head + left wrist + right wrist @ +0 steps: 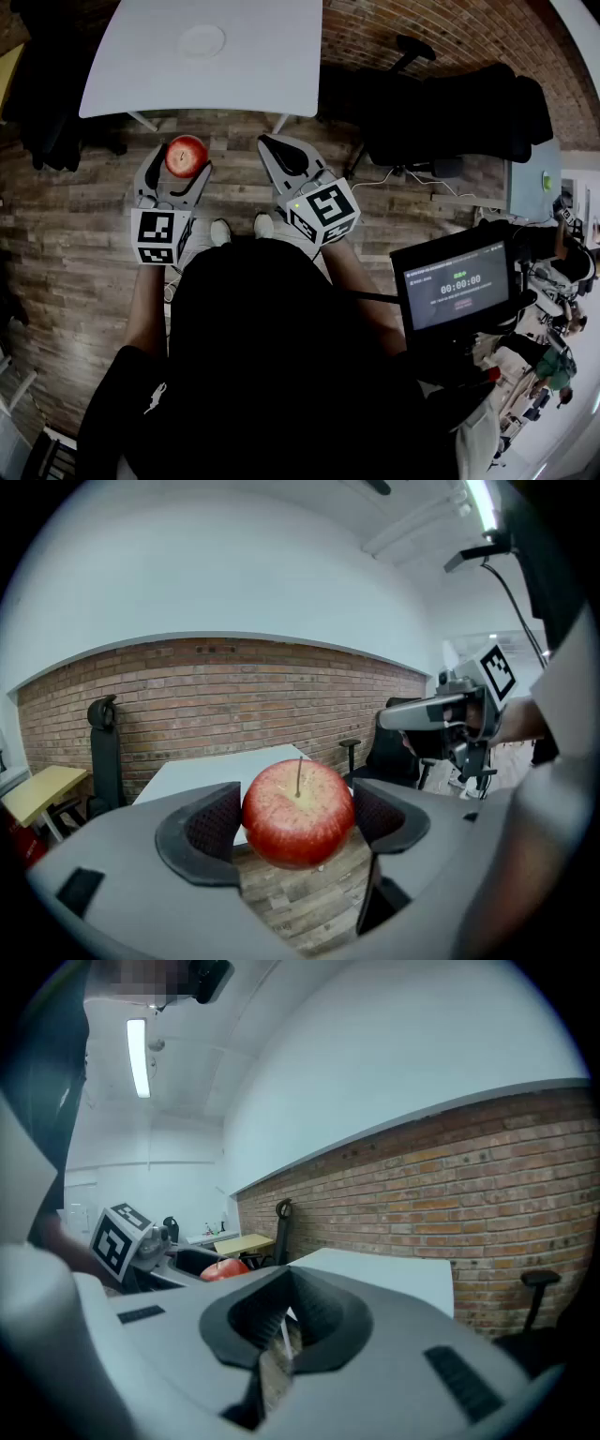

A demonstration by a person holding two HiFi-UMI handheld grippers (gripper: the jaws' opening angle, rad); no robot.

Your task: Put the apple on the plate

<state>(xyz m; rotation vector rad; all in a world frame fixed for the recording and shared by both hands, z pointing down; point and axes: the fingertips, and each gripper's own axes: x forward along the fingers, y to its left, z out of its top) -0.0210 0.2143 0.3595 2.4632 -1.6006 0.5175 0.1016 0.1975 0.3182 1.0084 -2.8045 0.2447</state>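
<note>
Two soft pads of our left gripper (pixel 297 829) press on the sides of the red apple (pixel 298 806). The jaws stand wide and hold it, and its stem points up. Our right gripper (pixel 279 1327) is pressed together with nothing inside, just beside the left one.

The apple hangs in the air over the wooden floor (pixel 75 216), in front of the near edge of the white table (pixel 262 75). The plate (pixel 202 40) lies on the far part of that table, well apart from the apple.

We think the job now is to carry the apple forward. To do it well, we should squeeze just as hard the whole way and lift high enough to clear the table edge. We should go slowly, so the round apple does not slip out. Then we stop over the middle of the plate, come down until the apple sits on it, and only then let go.

Only the head view shows the plate. The left gripper view shows the table top but no plate. It alone shows the pads touching the apple. The right gripper view shows its own closed jaws, and the apple from the side.
</note>
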